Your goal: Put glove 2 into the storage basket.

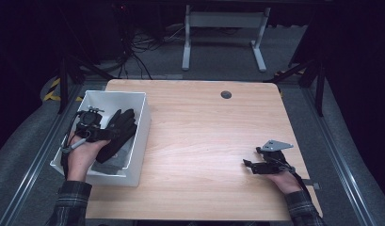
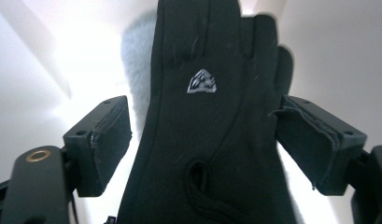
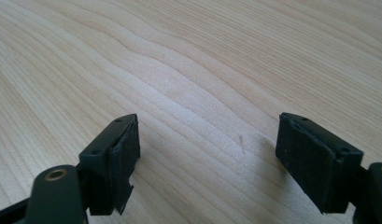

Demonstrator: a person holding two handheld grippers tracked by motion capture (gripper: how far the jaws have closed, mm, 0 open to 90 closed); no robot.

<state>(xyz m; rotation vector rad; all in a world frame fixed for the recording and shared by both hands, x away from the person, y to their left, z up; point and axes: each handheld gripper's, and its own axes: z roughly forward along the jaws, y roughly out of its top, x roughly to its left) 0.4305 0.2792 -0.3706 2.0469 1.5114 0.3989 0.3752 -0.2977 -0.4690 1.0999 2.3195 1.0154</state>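
two grippers are working at a pale wooden counter [image 1: 204, 141] as we are viewing it from above. at the left, the left gripper [image 1: 116, 131] is reaching into a white bin [image 1: 142, 123] that is sitting on the counter's left edge, and a black glove [image 1: 119, 134] is lying inside that bin, under and beside the jaws. looking along the left gripper [image 2: 205, 140] in its own view, we are seeing the black glove [image 2: 207, 135] stretching lengthwise between the two jaws, back side up, a small white emblem [image 2: 202, 82] showing near its knuckles and its fingers pointing away toward the bin's white wall [image 2: 34, 79]. the jaws are standing wide: the left pad is sitting clear of the glove's edge, and the right pad is lying just beside or barely against the other edge, not pressing on it. a pale grey fleecy item [image 2: 135, 60] is showing beside the glove.

at the right, the right gripper [image 1: 247, 164] is resting low over bare counter near the near-right corner, well apart from the bin. in the right gripper view, the right gripper [image 3: 207, 154] is holding its jaws wide with only wood grain [image 3: 188, 70] between them.
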